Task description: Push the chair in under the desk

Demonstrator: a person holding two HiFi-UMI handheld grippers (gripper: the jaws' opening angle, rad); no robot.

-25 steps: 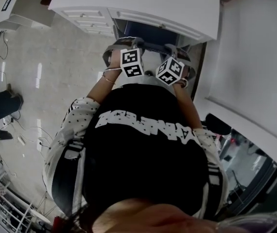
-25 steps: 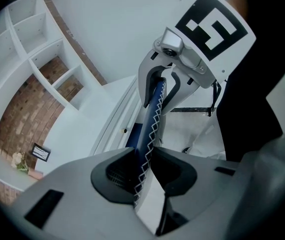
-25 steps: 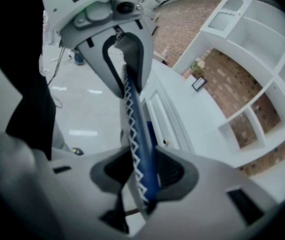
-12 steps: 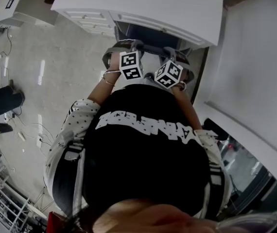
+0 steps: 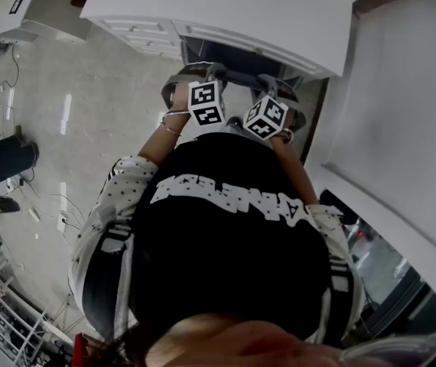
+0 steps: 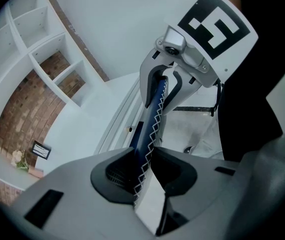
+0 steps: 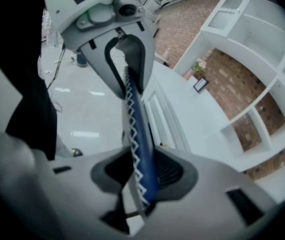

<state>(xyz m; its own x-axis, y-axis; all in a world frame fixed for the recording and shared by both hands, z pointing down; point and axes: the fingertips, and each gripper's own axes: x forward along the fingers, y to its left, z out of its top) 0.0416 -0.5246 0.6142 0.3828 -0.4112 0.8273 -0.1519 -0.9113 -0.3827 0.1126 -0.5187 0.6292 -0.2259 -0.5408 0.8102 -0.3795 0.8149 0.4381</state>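
Two sets of tongs are clamping the top rim of a blue chair (image 5: 241,75) at a white bench (image 5: 226,6), as the head view is looking steeply down over the person's black top. Left tongs (image 6: 145,173) are clenching the padded rim, w/ white zigzag stitching running up betw. the pads. Right tongs (image 7: 143,176) are gripping the same rim further along, and each pair is showing in the other's gripper view.

The chair back is standing right at the bench's front edge, in the opening beside the drawer unit (image 5: 135,27); the seat is hiding below, out of sight. The drawers are sitting closed, so their contents can't be made out. Beyond the bench top, white shelf cubbies (image 6: 57,59) are showing brick wall at their backs. A small framed picture (image 6: 41,150) and a sprig of flowers (image 6: 17,158) are standing on the white top near the brick. At the left of the head view, a bystander's dark trouser legs (image 5: 4,159) are resting on the pale floor (image 5: 103,98), w/ cables (image 5: 42,205) trailing nearby.

Vs. a sec ago, little is changing: both tongs are keeping the same hold at the same spots on the rim, and the chair back is sitting just where it was against the bench edge. Only the framing is shifting a touch.
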